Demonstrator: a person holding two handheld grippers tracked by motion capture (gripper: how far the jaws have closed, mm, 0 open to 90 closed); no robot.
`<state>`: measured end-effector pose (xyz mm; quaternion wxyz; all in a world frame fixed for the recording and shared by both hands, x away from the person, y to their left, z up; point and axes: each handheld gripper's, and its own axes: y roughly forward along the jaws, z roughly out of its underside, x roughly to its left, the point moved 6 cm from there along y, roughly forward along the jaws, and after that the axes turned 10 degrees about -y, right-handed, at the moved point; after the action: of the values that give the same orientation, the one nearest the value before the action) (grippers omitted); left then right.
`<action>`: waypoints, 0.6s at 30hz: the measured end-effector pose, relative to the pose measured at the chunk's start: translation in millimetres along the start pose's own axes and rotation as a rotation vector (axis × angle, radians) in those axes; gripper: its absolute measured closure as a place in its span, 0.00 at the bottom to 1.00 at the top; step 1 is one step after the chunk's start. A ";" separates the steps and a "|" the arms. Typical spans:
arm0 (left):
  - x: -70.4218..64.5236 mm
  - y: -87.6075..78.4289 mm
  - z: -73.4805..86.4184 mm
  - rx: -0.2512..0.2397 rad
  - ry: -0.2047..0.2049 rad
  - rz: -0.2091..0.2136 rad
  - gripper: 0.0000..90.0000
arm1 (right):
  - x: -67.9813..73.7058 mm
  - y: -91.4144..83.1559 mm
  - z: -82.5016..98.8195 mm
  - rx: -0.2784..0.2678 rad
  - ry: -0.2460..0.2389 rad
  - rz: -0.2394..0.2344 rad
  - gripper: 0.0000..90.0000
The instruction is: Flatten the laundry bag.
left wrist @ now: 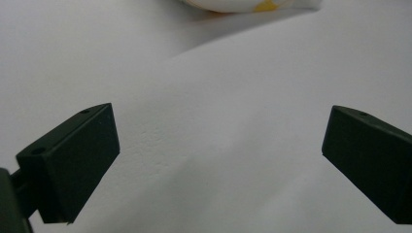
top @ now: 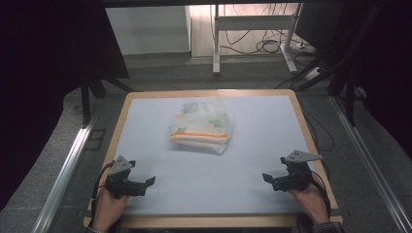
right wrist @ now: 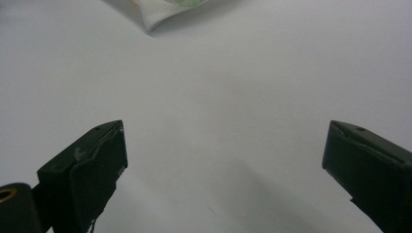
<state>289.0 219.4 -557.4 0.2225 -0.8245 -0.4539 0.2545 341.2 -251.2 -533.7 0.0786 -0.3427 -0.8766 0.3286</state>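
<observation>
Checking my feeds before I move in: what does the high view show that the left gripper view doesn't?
High view: the whole folded cloth with its orange stripe, the table's wooden edge, both hands, both tools, left and right, and the floor cables. Left gripper view: its own jaws close up, standing wide apart with nothing between. Both: the white table cover and the cloth's near edge.

Dim, dark-edged high view; bright, soft close-ups, perhaps slightly blurred, with faint shadows.
</observation>
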 end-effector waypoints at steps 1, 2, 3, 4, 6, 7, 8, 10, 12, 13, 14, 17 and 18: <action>0.0 0.0 0.0 0.000 0.000 0.000 0.00 | 0.0 0.0 0.0 0.000 0.000 0.000 0.03; -2.4 2.4 1.2 0.015 0.017 -0.002 0.00 | -0.3 0.0 0.0 -0.002 0.004 0.000 0.03; -2.4 2.4 1.2 0.015 0.017 -0.002 0.00 | -0.3 0.0 0.0 -0.002 0.004 0.000 0.03; -3.3 3.9 2.0 0.025 0.028 -0.006 0.00 | -0.3 0.4 -0.1 -0.004 0.005 0.000 0.03; -4.8 6.7 3.1 0.041 0.042 -0.010 0.01 | -0.2 0.8 0.4 0.001 0.000 0.003 0.03; -4.8 6.7 3.1 0.041 0.042 -0.010 0.01 | -0.2 0.8 0.4 0.001 0.000 0.003 0.03; -5.0 7.1 3.3 0.043 0.043 -0.010 0.01 | -0.2 0.9 0.4 0.004 -0.001 0.003 0.03; -4.8 7.2 3.5 0.045 0.047 -0.016 0.01 | 0.0 1.0 0.8 0.012 0.001 -0.002 0.03; -4.7 7.0 3.4 0.044 0.045 -0.016 0.01 | 0.3 1.6 1.1 0.017 -0.002 -0.004 0.03; -4.5 6.9 3.4 0.044 0.043 -0.016 0.01 | 0.3 1.6 1.1 0.017 -0.002 -0.004 0.03; -4.3 7.0 3.4 0.045 0.043 -0.016 0.01 | 0.5 1.9 1.0 0.018 -0.005 -0.005 0.03; -4.2 7.1 3.5 0.048 0.044 -0.017 0.02 | 0.5 2.1 1.1 0.021 -0.007 -0.003 0.03; -4.1 7.4 3.6 0.051 0.047 -0.019 0.02 | 0.4 2.2 1.4 0.028 -0.008 -0.001 0.03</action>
<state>289.5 212.8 -563.7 0.2563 -0.8201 -0.4495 0.2442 341.6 -250.5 -536.2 0.0798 -0.3398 -0.8724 0.3421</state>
